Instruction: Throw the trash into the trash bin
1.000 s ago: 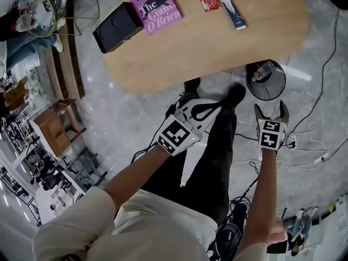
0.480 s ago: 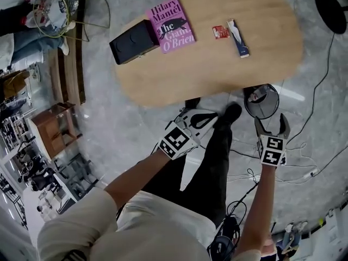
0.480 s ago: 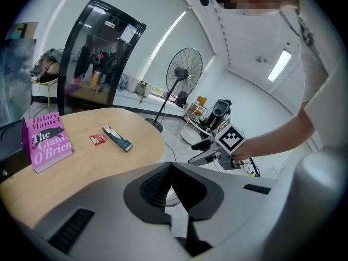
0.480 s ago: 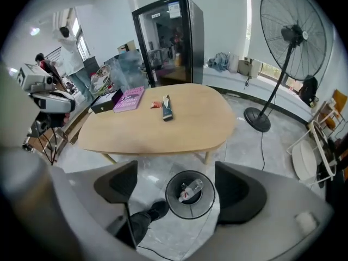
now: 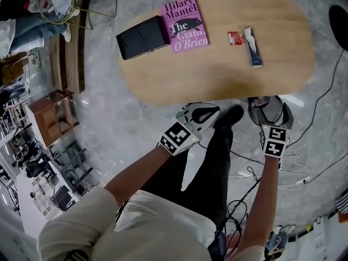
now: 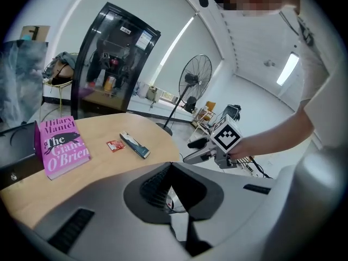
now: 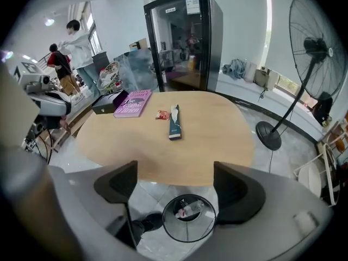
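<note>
Two pieces of trash lie on the oval wooden table [image 5: 217,75]: a small red wrapper [image 5: 235,37] [image 7: 162,114] [image 6: 115,145] and a long blue-and-white packet [image 5: 253,47] [image 7: 174,123] [image 6: 135,144]. The black wire trash bin [image 5: 266,105] [image 7: 187,219] stands on the floor at the table's near edge, with a crushed bottle inside. My right gripper [image 5: 273,116] [image 7: 174,173] hangs open right above the bin, holding nothing. My left gripper [image 5: 200,115] [image 6: 171,219] is shut and empty, off the table's near edge above the person's dark trouser leg.
A pink book [image 5: 185,23] and a black box [image 5: 142,37] lie at the table's far left. Cables [image 5: 304,167] run over the floor to the right. A standing fan [image 7: 315,53] and a black glass-door cabinet [image 7: 185,42] stand beyond the table. Wooden furniture [image 5: 51,118] sits left.
The person has stepped toward the table. The right gripper, behind the bin before, now hangs over it. Both grippers' jaws stand as they did.
</note>
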A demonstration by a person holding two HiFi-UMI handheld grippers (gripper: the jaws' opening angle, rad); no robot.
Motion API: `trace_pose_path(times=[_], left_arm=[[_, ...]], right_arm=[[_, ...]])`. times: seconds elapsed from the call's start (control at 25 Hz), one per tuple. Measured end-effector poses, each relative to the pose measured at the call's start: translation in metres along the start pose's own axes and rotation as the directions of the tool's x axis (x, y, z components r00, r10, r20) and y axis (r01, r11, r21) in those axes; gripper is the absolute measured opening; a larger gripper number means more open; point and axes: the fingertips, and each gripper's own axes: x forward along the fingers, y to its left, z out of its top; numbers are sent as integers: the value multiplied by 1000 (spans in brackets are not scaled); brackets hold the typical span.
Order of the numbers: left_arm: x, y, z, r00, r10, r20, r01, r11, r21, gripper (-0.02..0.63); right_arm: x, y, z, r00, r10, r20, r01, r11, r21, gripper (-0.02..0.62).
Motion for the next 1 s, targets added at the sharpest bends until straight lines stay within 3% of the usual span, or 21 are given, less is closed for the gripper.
trace_pose_path(times=[0.32, 0.92, 1.0], left_arm=[[-8, 30, 0, 998, 47, 31, -45, 997, -66, 6], [-3, 75, -33, 997, 68, 35, -61, 982, -178, 6], [-1, 79, -34, 996, 74, 40, -66, 981, -183, 6]], right_arm=[[68, 15, 42, 999, 43, -7, -43, 998, -36, 446], [179, 10, 55, 994, 15, -105, -21, 998, -59, 440], [184, 6, 55, 995, -7, -101, 1, 998, -60, 381]])
